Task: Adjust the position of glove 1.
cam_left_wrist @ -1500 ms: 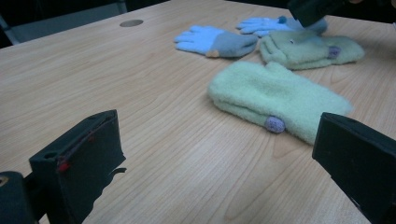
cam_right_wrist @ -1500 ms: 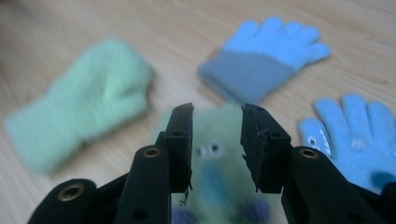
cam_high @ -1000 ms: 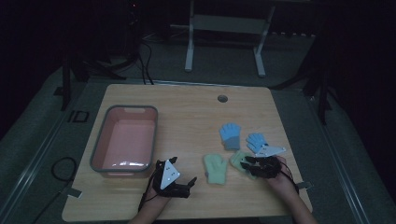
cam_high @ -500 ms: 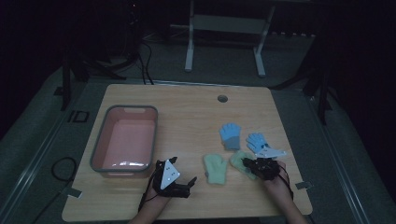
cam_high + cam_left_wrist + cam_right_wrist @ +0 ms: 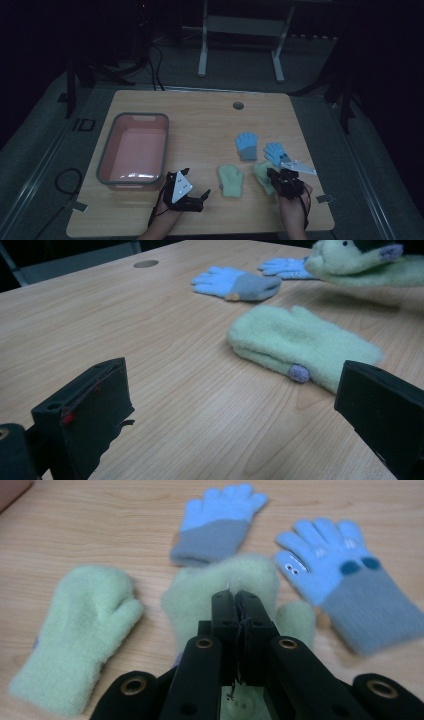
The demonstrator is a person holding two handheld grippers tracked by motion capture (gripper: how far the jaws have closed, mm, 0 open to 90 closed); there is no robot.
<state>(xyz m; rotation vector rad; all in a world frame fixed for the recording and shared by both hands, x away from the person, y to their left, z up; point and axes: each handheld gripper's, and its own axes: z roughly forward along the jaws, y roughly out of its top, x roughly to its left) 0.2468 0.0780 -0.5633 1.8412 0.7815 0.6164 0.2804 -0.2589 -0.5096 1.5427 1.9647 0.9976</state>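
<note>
My right gripper (image 5: 239,600) is shut on the edge of a fuzzy green mitten (image 5: 240,575), which hangs a little above the table (image 5: 360,262). Its twin, a second green mitten (image 5: 230,181), lies flat to the left (image 5: 80,630). Two blue-and-grey gloves (image 5: 246,145) (image 5: 275,151) lie just beyond. My left gripper (image 5: 202,199) rests open near the front edge, jaws wide apart (image 5: 235,415) with nothing between them, pointing toward the flat green mitten (image 5: 295,345).
A grey-rimmed pink tub (image 5: 140,115) stands at the table's left, just behind my left gripper. A round cable hole (image 5: 238,105) sits near the far edge. Bare wood stretches across the table's middle and back.
The right gripper has closed on the green mitten and raised it off the table. The left gripper has stayed put.
</note>
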